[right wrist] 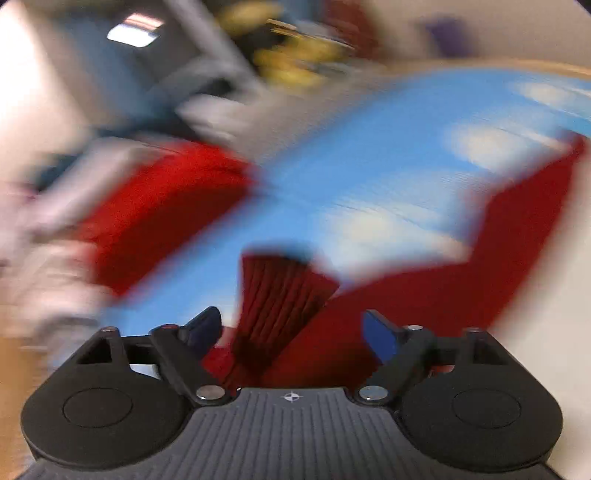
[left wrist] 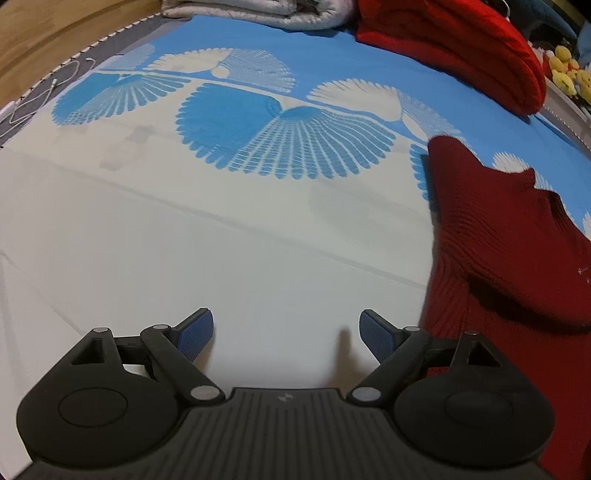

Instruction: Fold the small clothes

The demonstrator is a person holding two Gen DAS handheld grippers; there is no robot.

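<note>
Both grippers (left wrist: 286, 334) (right wrist: 291, 332) spread; red knit (left wrist: 509, 236) unlabelled; bedsheet (left wrist: 221, 240).

The left wrist view is sharp and evenly lit, fairly bright, with soft indoor light. The sweater (left wrist: 509, 236) casts a dark shadow under its fold, and a small shadow falls on the sheet (left wrist: 221, 266) between the fingers (left wrist: 195, 334). Fisheye bending curves the bed's far edge, and the corners go dark. The right wrist view is heavily smeared by motion: the sweater (right wrist: 424, 291), the sheet (right wrist: 369, 177) and the background run into streaks, while the gripper (right wrist: 291, 332) itself stays crisp. A bright glare patch (right wrist: 135, 31) sits at upper left.
</note>
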